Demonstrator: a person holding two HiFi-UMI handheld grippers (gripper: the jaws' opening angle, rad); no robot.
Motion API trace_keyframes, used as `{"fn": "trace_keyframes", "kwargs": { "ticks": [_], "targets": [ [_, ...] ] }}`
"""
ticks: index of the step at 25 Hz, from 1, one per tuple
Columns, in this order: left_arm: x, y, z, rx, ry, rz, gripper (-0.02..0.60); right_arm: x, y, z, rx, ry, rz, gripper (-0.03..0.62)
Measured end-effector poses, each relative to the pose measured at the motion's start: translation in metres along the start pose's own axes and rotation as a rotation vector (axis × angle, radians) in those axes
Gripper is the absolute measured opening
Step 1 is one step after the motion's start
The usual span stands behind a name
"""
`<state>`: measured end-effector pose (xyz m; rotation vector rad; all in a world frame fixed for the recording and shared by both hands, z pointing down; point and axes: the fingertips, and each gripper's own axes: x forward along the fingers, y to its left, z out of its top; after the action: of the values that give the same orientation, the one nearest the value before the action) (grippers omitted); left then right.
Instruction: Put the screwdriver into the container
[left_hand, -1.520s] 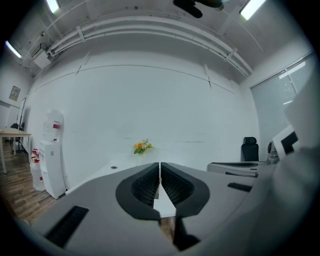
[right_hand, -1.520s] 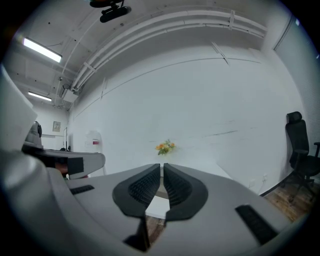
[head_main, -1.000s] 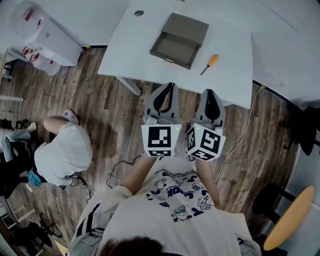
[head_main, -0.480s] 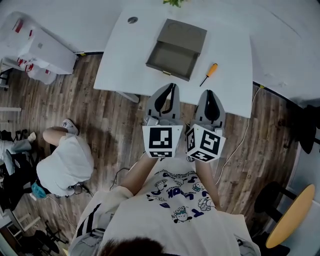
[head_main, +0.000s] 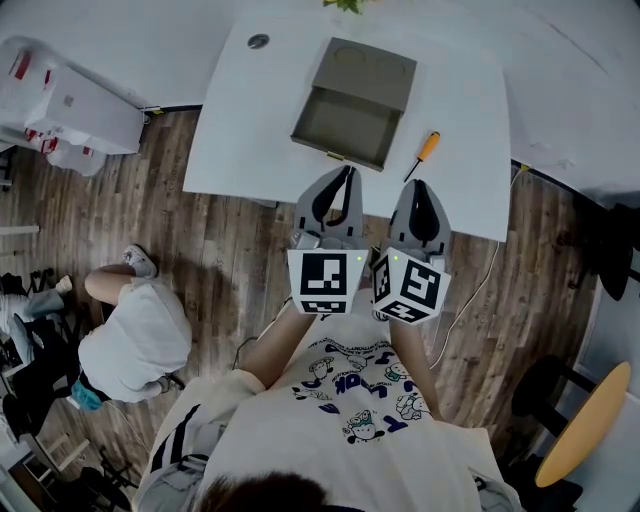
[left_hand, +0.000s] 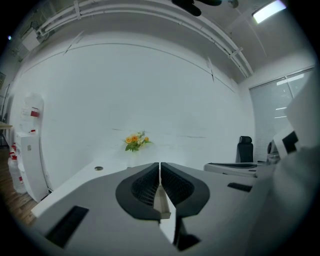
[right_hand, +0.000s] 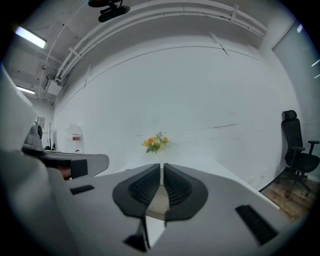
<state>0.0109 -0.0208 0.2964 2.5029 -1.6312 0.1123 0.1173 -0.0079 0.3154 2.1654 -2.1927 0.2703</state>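
On the white table (head_main: 462, 100), the orange-handled screwdriver (head_main: 425, 151) lay untouched beside the grey open box (head_main: 352, 100); my left gripper (head_main: 344, 172) and right gripper (head_main: 417, 186) hung closed, empty. Next, probably: open right, reach.

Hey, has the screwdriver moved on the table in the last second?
No. The screwdriver lies as before, just right of the container, near the table's front edge. Only the head view has shifted.
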Motion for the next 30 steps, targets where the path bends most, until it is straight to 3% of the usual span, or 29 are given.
{"fn": "trace_keyframes", "kwargs": {
  "ticks": [12,30],
  "targets": [
    [0.024,0.009,-0.008,-0.010,0.034,-0.029,0.023,0.022,-0.001,-0.008,0.005,0.033,-0.037,0.040],
    [0.071,-0.004,-0.024,-0.016,0.099,-0.041,0.023,0.058,-0.040,-0.027,0.031,0.098,-0.077,0.040]
  ]
}}
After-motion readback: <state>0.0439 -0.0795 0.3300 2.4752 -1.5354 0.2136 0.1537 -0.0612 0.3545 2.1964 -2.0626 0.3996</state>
